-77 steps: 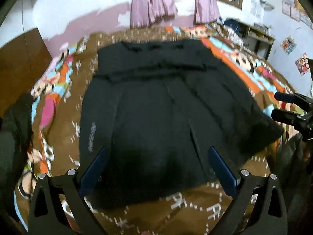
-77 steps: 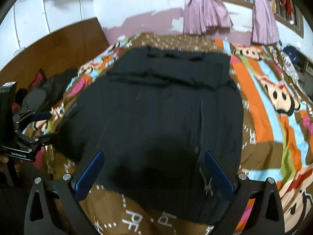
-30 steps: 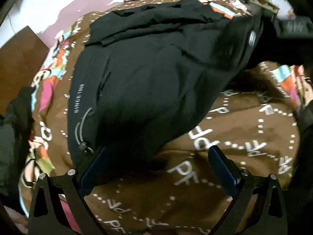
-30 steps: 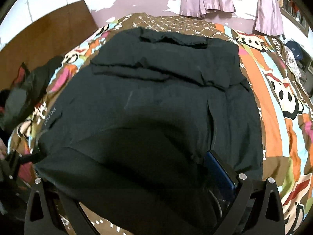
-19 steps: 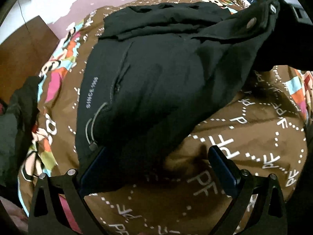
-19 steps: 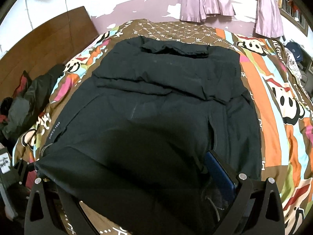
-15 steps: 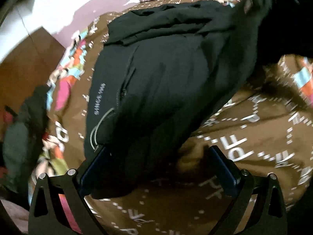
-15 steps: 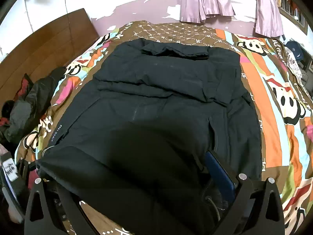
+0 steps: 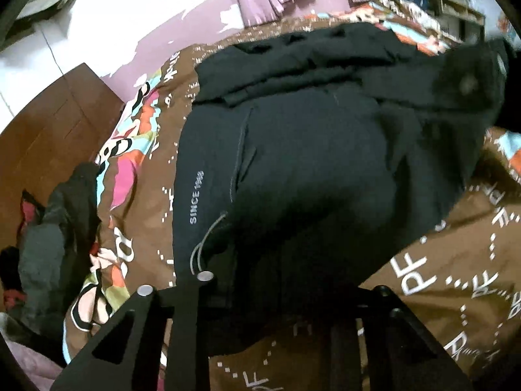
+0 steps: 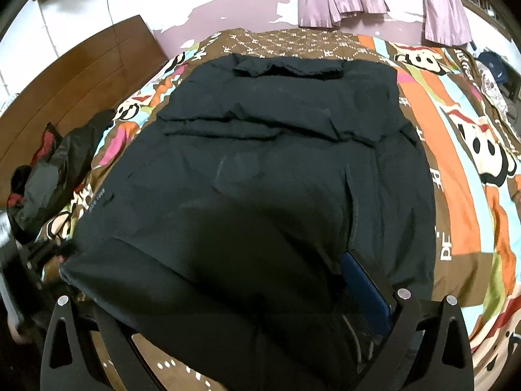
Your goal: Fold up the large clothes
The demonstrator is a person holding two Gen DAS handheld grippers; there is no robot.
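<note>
jacket [image 10: 260, 169]: I see it spread on bed [image 10: 456, 123], long axis near-to-far.
left gripper [image 9: 260, 296]: jaws just closing, pinching near-left hem.
right gripper [image 10: 247, 319]: near-right hem draped between the jaws, grip unclear.
fold: hem goes far, toward collar.

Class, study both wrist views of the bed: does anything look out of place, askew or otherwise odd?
Yes. A heap of dark clothes lies crumpled at the bed's left edge beside the wooden headboard, unlike the black jacket spread out on the patterned bedspread. Behind it, the purple wall paint is peeling.
</note>
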